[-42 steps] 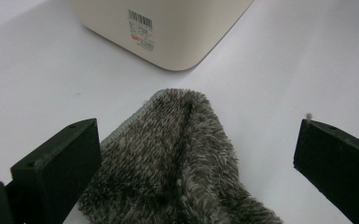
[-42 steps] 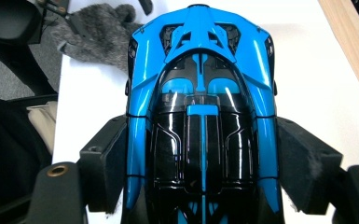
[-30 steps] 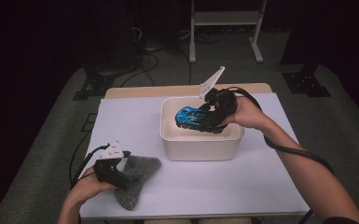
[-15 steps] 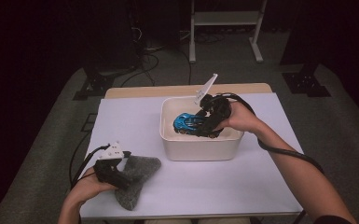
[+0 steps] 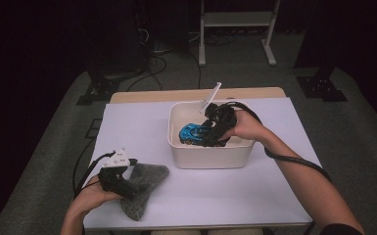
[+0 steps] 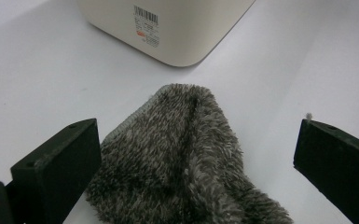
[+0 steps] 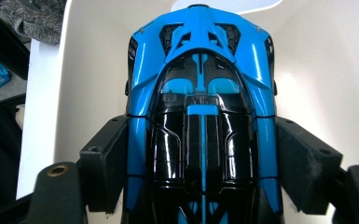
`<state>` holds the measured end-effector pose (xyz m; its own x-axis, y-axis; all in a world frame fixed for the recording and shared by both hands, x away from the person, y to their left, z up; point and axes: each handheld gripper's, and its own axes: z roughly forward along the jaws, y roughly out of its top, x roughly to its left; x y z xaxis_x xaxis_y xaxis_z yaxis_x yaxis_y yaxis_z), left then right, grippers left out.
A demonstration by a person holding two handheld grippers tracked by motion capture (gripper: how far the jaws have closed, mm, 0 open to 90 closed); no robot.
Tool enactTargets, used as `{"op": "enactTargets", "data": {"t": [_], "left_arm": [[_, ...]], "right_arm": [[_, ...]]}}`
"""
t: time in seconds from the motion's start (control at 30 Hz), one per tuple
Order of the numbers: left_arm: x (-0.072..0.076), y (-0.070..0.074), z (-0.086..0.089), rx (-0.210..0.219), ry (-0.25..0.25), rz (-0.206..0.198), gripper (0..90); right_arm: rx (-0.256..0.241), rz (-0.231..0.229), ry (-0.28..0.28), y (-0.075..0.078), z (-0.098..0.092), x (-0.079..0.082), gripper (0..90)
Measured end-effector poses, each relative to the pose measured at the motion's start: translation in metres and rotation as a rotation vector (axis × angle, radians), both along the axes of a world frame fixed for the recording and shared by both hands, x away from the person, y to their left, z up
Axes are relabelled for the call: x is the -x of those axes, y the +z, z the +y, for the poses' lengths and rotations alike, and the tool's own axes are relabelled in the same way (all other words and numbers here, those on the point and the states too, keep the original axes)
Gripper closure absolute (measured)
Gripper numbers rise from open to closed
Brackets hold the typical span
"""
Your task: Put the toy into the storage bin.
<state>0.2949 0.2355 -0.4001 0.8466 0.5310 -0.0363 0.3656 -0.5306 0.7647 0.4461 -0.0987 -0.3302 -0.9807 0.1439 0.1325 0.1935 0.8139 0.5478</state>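
Here the right claw [image 5: 210, 133] reaches into the white bin [image 5: 210, 156] near the middle of the tabletop [image 5: 142, 122], and it is clamped on a blue and black toy car [image 5: 192, 133]. In the right gripper view the two black jaws press flat against the car's sides, about midway along its body, with the car's blue nose pointing away from the camera toward the bin's far inner wall. The toy car [image 7: 200, 116] sits inside the bin, low between its pale walls; whether its wheels touch the bottom cannot be told. In the high view the person's right hand [image 5: 247, 128] comes over the bin's right rim, and a black cable trails back along the forearm.

At the near left of the tabletop the left claw [image 5: 127, 188] rests over a grey fuzzy cloth [image 5: 144, 188]. In the left gripper view its jaws stand wide apart, one on each side of the cloth [image 6: 182, 163], and they grip nothing. The cloth lies crumpled on the white surface, folded into a rough point that aims toward the bin. The bin's [image 6: 168, 28] near corner, bearing a barcode label [image 6: 145, 25], stands a little beyond the cloth, apart from it.
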Motion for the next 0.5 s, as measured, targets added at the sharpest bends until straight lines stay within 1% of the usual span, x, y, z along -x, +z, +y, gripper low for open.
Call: {"op": "enactTargets", "data": {"t": [0.17,0.33,0.5], "left_arm": [[0.000,0.000,0.000,0.001,-0.002,0.001,0.3],[0.000,0.000,0.001,0.000,-0.001,0.004,0.2],[0.000,0.000,0.001,0.002,-0.002,0.002,0.2]], "right_arm": [[0.015,0.008,0.008,-0.006,0.003,-0.002,25.2],[0.038,0.018,0.006,-0.012,0.007,-0.004,25.2],[0.049,0.033,-0.001,-0.018,0.007,-0.008,25.2]]}}
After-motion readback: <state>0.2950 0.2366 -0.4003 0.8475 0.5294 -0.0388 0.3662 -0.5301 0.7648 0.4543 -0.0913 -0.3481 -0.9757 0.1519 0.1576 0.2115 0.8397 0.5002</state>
